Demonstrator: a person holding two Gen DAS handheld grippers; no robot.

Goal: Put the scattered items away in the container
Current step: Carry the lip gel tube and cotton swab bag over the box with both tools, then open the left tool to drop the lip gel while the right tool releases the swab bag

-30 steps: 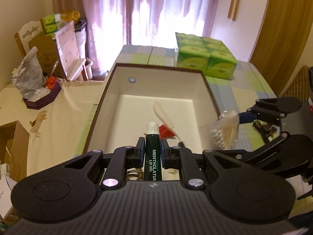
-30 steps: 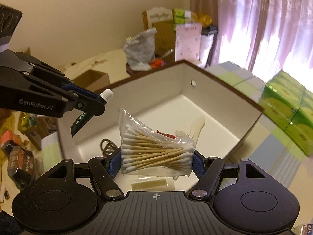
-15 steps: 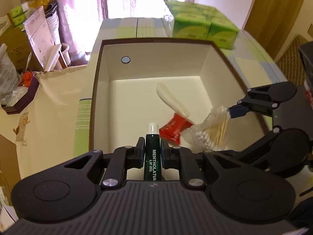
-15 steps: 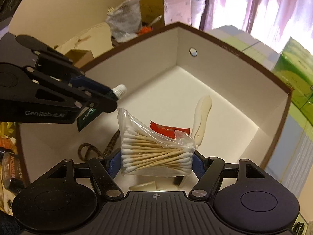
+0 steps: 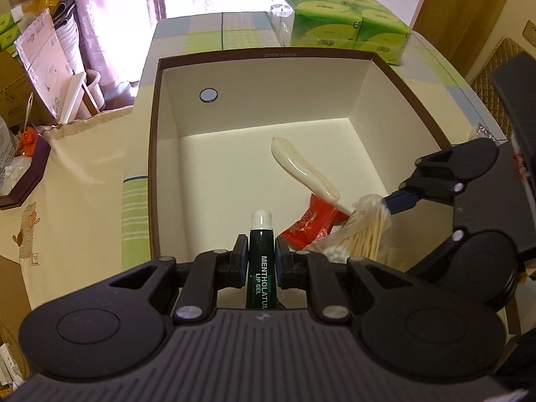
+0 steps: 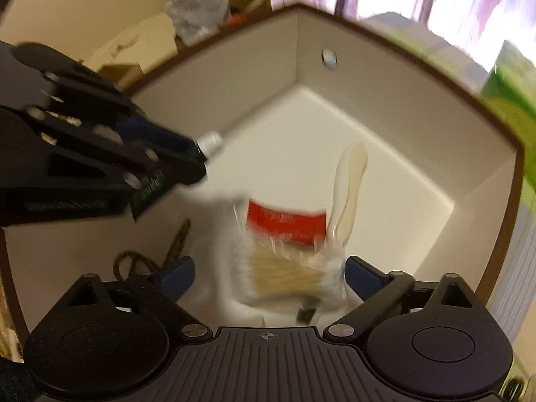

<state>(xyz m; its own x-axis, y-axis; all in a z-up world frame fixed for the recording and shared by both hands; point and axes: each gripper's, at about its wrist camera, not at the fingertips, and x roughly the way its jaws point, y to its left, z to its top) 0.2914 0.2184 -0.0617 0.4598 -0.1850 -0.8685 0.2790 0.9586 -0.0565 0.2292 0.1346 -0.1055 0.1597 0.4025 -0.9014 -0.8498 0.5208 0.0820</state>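
Note:
My left gripper (image 5: 261,258) is shut on a dark green lip gel tube (image 5: 260,268) with a white cap, held over the near edge of the white box with a brown rim (image 5: 264,56). My right gripper (image 6: 269,276) is open inside the box, and the bag of cotton swabs (image 6: 284,271) is blurred between its spread fingers, dropping free. The bag also shows in the left wrist view (image 5: 363,231). A red sachet (image 5: 310,222) and a cream spoon-like piece (image 5: 303,171) lie on the box floor.
Green tissue packs (image 5: 338,23) stand behind the box. A brown cord or scissors (image 6: 150,258) lies in the box's near corner. Cardboard boxes and a dark tray (image 5: 23,174) sit to the left, on a cream cloth.
Both grippers moved down over the box. My right gripper's jaws spread apart and let go of the cotton swab bag, which is falling into the box. The left keeps its tube.

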